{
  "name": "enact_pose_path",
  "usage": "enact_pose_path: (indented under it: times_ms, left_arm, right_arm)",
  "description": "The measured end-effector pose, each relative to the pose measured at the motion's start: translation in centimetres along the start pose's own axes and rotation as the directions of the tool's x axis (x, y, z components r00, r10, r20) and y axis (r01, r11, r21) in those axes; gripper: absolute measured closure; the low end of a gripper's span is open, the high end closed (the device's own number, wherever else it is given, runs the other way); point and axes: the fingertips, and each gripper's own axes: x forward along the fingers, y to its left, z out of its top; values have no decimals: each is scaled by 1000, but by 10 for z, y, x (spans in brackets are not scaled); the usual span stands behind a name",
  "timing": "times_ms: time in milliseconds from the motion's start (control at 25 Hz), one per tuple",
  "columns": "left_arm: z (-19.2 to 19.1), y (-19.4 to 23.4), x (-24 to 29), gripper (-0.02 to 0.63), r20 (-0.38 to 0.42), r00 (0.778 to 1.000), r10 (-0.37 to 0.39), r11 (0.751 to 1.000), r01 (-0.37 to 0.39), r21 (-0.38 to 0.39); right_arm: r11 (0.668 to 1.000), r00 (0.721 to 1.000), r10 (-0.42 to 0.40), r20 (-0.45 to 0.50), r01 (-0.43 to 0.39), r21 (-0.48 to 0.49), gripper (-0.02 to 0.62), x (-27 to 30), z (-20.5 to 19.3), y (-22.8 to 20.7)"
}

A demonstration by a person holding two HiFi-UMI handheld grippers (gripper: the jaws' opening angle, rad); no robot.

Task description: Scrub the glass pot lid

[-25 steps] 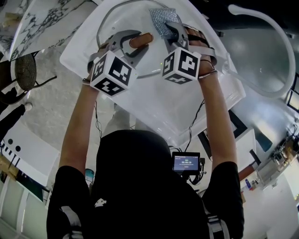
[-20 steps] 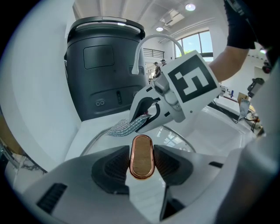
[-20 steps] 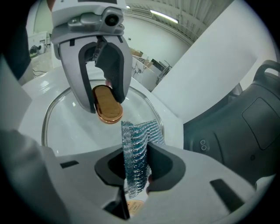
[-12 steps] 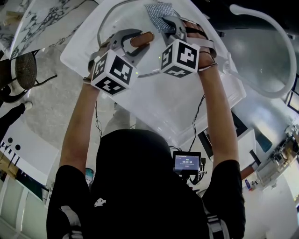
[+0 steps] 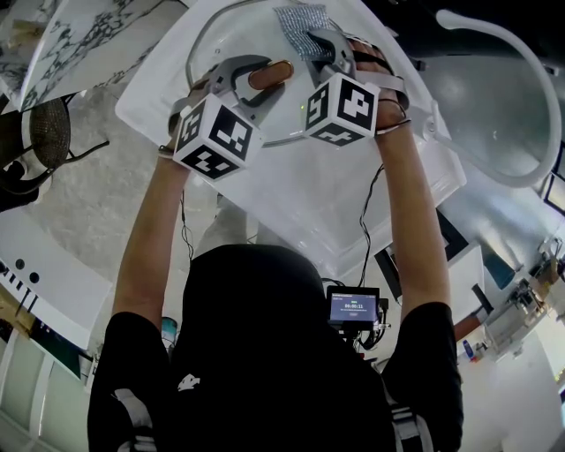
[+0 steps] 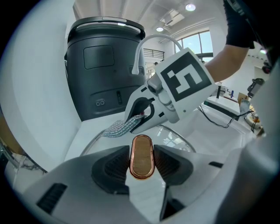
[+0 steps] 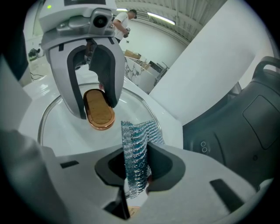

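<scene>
Head view: glass lid [image 5: 231, 40] is lying flat in a white basin [image 5: 353, 194], handle [image 5: 270, 73] up. L hand-held gripper [image 5: 254, 79] is reaching in from the near side and closing round that handle. R hand-held gripper [image 5: 320, 44] is sitting just beside it on the right, w/ a silver mesh cloth [image 5: 298, 19] sticking out past its tips over the lid's far edge. A curved tap [image 5: 450, 17] is arching across at far right. Left gripper view: both pads are pressing on the copper-rimmed handle, one each side, so the jaws are clamped on it. R hand-held gripper is showing beyond, pinching the cloth above the glass, w/ a dark bin [image 6: 105, 65] behind. Right gripper view: jaws are clamped on the cloth, which is standing upright btwn them. L hand-held gripper is straddling the handle just ahead, lid rim curving round both.
</scene>
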Motion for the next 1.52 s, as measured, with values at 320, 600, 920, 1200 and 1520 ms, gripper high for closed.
enact_pose_path:
  times_ms: [320, 600, 920, 1200, 1520]
  left_arm:
    - [1, -1, 1, 439, -4, 1000, 4, 1000, -4, -9]
    - [2, -1, 3, 439, -1, 1000, 7, 1000, -7, -6]
    - [1, -1, 3, 439, 0, 1000, 4, 1000, -4, -9]
    - [1, -1, 3, 439, 2, 1000, 4, 1000, -4, -14]
    - [2, -1, 2, 439, 2, 1000, 0, 1000, 0, -17]
  right_arm:
    - [1000, 1000, -5, -3, 5, 10, 523, -5, -6, 4]
    - [999, 1000, -20, -9, 21, 49, 523, -14, -17, 12]
    - [995, 1000, -19, -16, 20, 94, 522, -25, -28, 27]
    - [992, 1000, -21, -22, 24, 123, 522, -32, -34, 37]
    - [988, 999, -24, -30, 29, 154, 522, -39, -39, 46]
